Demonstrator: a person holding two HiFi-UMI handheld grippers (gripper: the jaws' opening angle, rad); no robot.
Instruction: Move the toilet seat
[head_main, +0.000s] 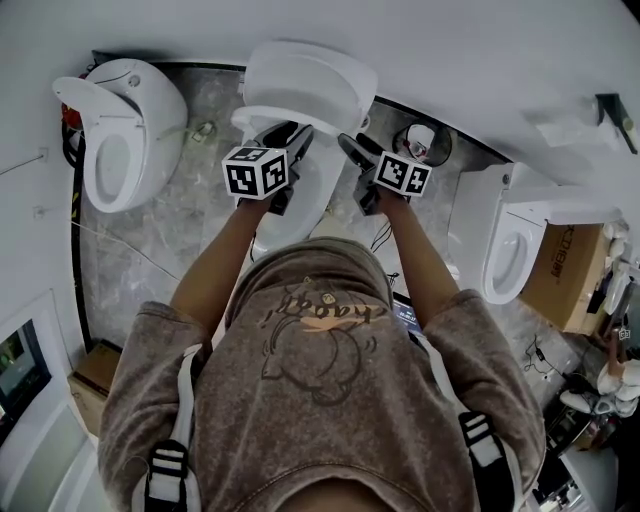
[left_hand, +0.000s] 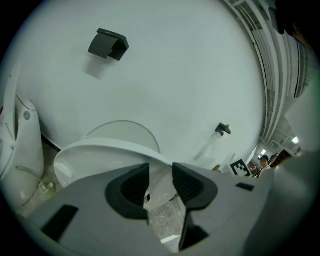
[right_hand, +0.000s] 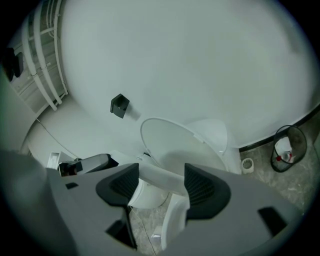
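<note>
The toilet seat stands part-raised, clear of the bowl and short of the upright lid. Which way it is bound I cannot tell, so the next move calls for both hands to carry it together along its hinge arc, without twisting. The right hand-held gripper stands fairly wide, pads pressed on the seat's rim, while the left hand-held gripper is narrower and appears closed on that rim's thin edge.

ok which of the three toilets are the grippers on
The middle toilet: the left gripper and right gripper are both at its seat. The left toilet and right toilet stand apart.
</note>
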